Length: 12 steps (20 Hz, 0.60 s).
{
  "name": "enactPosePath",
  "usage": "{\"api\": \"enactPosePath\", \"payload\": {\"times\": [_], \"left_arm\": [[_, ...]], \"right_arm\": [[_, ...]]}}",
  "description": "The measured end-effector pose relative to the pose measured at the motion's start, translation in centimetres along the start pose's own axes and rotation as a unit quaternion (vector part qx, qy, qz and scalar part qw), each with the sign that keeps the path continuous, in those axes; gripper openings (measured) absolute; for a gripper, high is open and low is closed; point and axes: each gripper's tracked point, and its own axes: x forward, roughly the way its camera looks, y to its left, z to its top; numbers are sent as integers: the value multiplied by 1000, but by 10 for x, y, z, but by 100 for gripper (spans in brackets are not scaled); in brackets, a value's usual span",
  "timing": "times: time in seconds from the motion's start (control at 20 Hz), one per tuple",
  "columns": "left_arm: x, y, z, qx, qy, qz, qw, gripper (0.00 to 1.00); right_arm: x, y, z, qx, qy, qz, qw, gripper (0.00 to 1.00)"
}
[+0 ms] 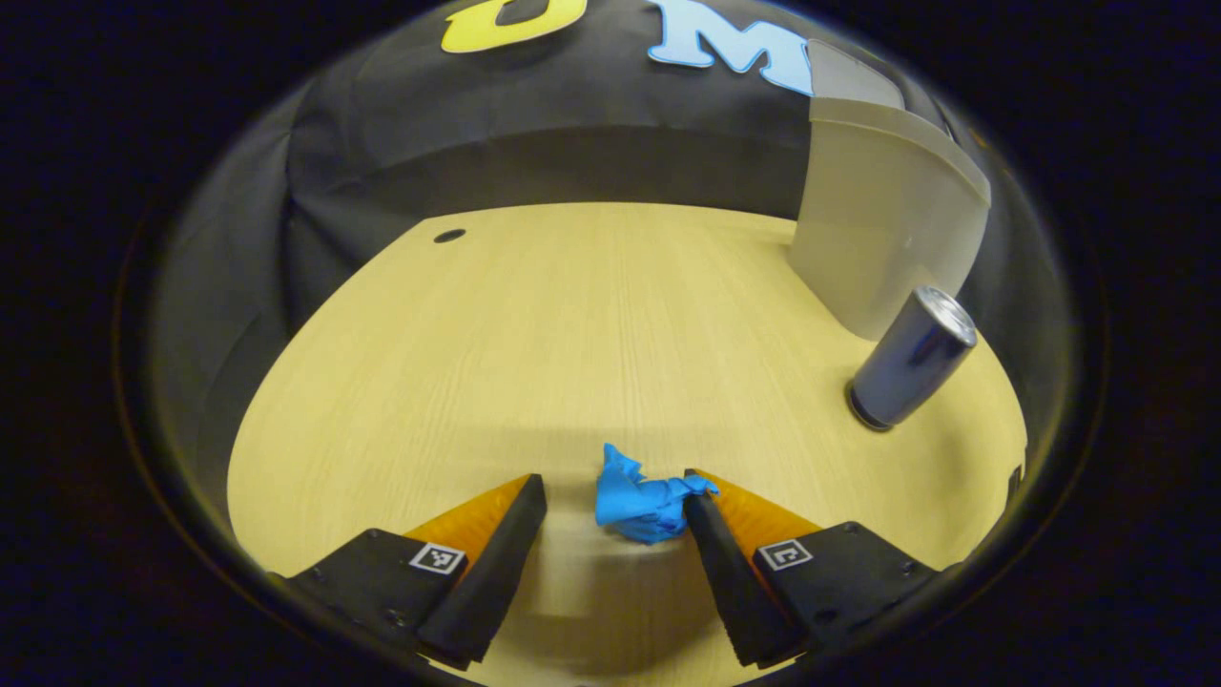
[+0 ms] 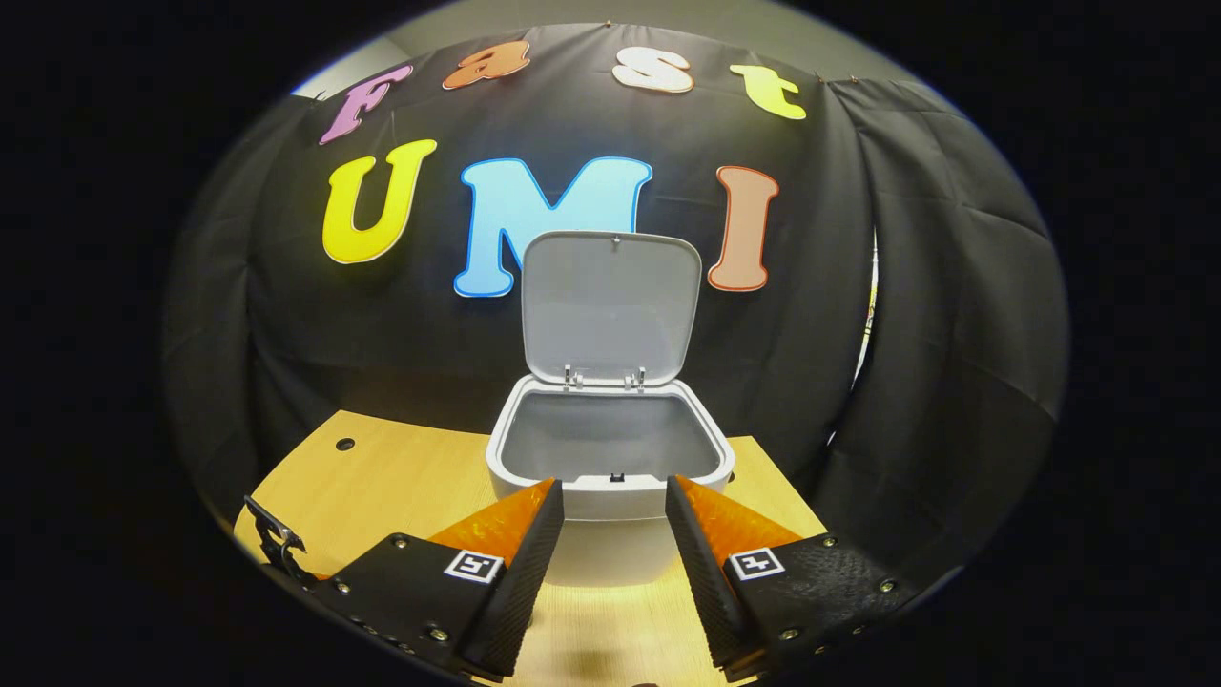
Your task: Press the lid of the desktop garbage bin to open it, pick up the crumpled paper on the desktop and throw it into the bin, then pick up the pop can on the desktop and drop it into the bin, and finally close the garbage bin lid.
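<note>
Crumpled paper [image 1: 642, 504] lies between spread left tongs [image 1: 615, 489]; right tongs [image 2: 613, 490] apart before open bin [image 2: 610, 477]

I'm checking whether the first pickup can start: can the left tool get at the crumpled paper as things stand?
Probably yes. The left tool is open, and the blue crumpled paper lies on the table between its fingertips, against one finger, with nothing over it. The pop can stands well aside.

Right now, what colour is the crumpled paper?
Bright blue; the crumpled paper shows best in the left gripper view.
</note>
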Motion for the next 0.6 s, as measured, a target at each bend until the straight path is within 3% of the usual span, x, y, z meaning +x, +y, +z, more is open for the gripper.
{"api": "enactPosePath", "payload": {"times": [0.05,0.25,0.6], "left_arm": [[0,2,-1,2,1,6,1000,93],[-1,7,0,1,-2,8,1000,58],[-17,-1,39,12,-44,4,999,59]], "right_arm": [[-1,0,-1,2,1,-1,1000,71],[-4,-3,-4,3,4,-2,1000,71],[-10,-5,-5,7,2,-4,1000,71]]}}
